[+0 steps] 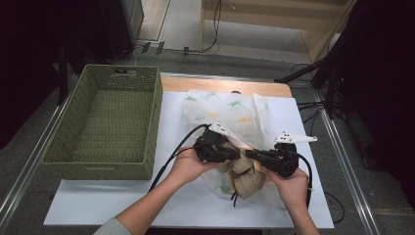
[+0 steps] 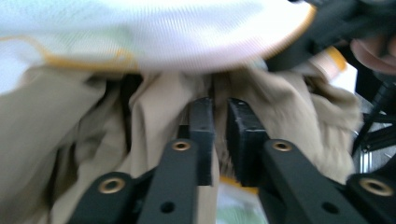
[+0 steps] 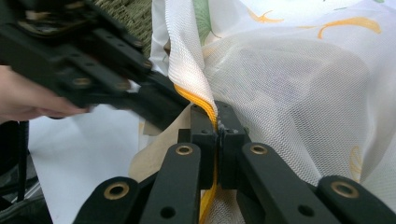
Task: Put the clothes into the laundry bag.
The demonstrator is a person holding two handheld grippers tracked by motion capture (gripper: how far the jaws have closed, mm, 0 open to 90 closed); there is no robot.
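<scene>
Nearest us, one white mesh laundry bag (image 1: 222, 115) lay just right of one green woven basket (image 1: 105, 125), with beige clothing (image 1: 247, 178) spilling from its mouth. Our right gripper's (image 1: 250, 154) fingers pinched its yellow-edged rim; our left gripper's (image 1: 237, 154) fingers stood slightly apart over the clothing.

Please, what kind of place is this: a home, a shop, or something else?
Probably a lab or workshop set up for recording, not a home. A small table with a white cover stands on a grey floor, loose cables run behind it, and dark equipment stands surround it.
</scene>
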